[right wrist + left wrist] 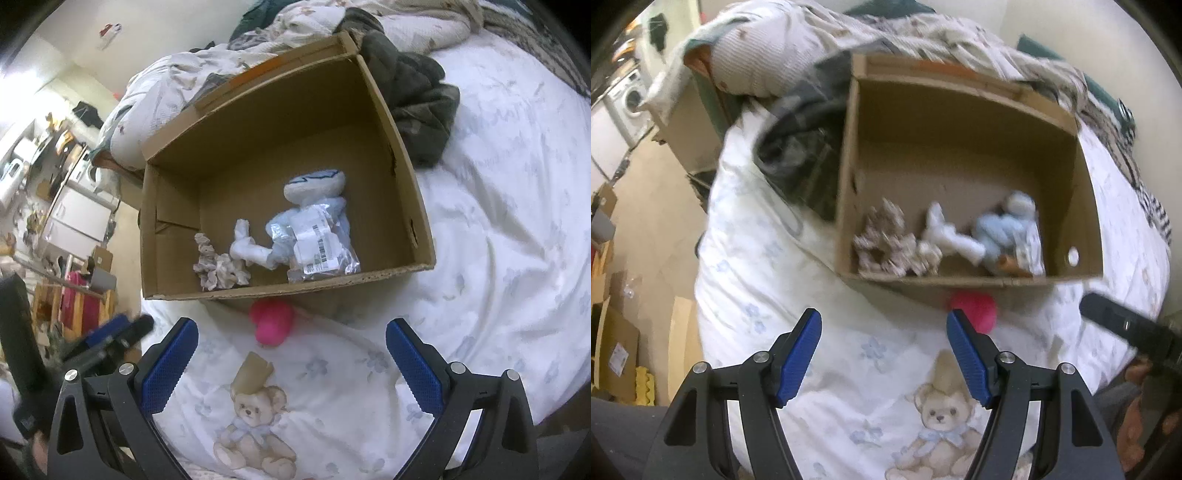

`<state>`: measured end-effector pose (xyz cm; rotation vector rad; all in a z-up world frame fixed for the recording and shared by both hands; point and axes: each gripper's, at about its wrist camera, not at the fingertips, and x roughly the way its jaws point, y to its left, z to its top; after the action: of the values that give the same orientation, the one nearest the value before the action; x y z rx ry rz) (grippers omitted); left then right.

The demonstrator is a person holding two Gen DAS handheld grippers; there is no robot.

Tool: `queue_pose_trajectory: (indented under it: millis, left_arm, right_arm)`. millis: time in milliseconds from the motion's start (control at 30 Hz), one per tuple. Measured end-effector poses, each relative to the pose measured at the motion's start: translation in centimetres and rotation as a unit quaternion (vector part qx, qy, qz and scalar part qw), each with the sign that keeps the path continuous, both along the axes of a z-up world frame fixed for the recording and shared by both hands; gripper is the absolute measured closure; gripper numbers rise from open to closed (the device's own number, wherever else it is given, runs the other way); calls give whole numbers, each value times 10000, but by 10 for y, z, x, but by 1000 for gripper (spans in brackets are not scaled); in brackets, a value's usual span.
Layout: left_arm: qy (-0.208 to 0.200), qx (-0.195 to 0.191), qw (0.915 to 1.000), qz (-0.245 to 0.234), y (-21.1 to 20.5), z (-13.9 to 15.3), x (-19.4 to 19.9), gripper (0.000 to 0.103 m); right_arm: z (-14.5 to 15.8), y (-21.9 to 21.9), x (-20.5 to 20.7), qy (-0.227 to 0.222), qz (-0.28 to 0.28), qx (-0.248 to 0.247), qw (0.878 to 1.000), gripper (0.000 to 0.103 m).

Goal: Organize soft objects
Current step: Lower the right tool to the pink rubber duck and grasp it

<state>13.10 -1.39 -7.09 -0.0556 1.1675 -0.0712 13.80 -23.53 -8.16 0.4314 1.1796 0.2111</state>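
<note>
Lying just before the cardboard box (399, 155), pink soft toy (271, 321), long axis unclear; both grippers' fingers apart.

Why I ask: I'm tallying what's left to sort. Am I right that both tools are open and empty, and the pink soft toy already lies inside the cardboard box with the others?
Not quite. The pink soft toy lies on the bedcover just outside the cardboard box, against its near wall, as the right wrist view shows. The left tool and right tool are indeed open and empty.
</note>
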Motion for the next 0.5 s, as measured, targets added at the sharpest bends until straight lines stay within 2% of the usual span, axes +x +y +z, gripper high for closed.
queue_pose_trajectory:
  millis: [100,233,367,433,500]
  left_arm:
    - [321,160,9986,-382,-19,-20,-2,36]
    - [894,159,9909,-990,-51,-53,-5,36]
    - [1034,326,9859,-1276,-74,-71,-4,37]
    - [1167,320,9825,-1414,-83,-80,-3,40]
    - [1265,342,9805,-1463,-86,-87,-3,49]
  right_arm:
    - [-5,1,1,106,-61,-54,9999,0]
    - [-10,1,2,218,-76,-65,9997,0]
    - [-12,-2,4,237,-89,-102,9996,0]
    - [-14,-4,5,257,-110,-117,9995,0]
    - [-16,-7,5,287,-129,-131,9994,0]
